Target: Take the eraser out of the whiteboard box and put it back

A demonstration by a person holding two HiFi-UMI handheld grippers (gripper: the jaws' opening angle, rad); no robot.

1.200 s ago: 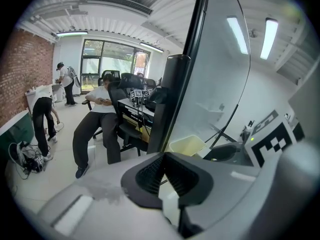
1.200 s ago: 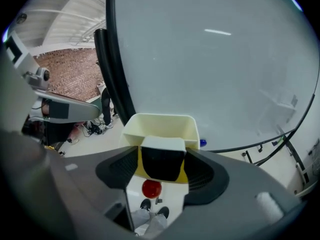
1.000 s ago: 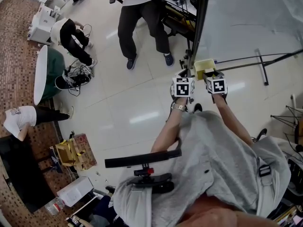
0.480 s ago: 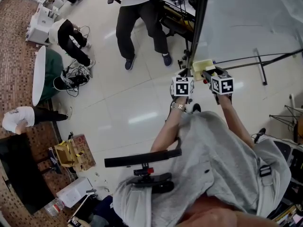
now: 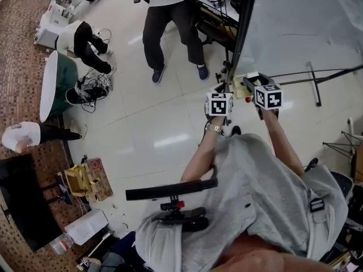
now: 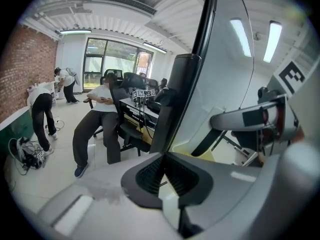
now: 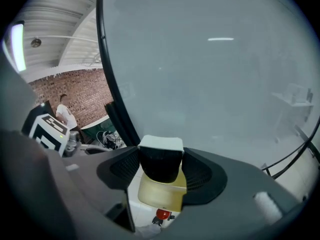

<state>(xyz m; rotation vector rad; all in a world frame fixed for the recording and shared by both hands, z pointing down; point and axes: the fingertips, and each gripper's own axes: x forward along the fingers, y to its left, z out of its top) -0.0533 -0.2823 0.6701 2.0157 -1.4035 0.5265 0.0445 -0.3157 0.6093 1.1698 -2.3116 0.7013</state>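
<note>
The eraser (image 7: 160, 159), black with a white top, sits upright between the pads of my right gripper (image 7: 160, 168), which is shut on it. It hangs just above the pale yellow whiteboard box (image 7: 159, 195), close to the whiteboard (image 7: 210, 74). In the head view the right gripper (image 5: 252, 84) is raised over the yellow box (image 5: 239, 81) at the board's lower edge. My left gripper (image 5: 220, 90) is beside it on the left. Its jaws (image 6: 163, 156) meet at the tips with nothing between them, by the board's black frame (image 6: 182, 84).
A small red knob (image 7: 161, 214) shows under the box. The whiteboard's stand legs (image 5: 313, 79) spread over the tiled floor at the right. A seated person (image 5: 167, 16) is behind the left gripper. More people and cables (image 5: 91, 89) are at the far left.
My right gripper has risen with the eraser, lifting it up and away from the yellow box. The left gripper has kept still.
</note>
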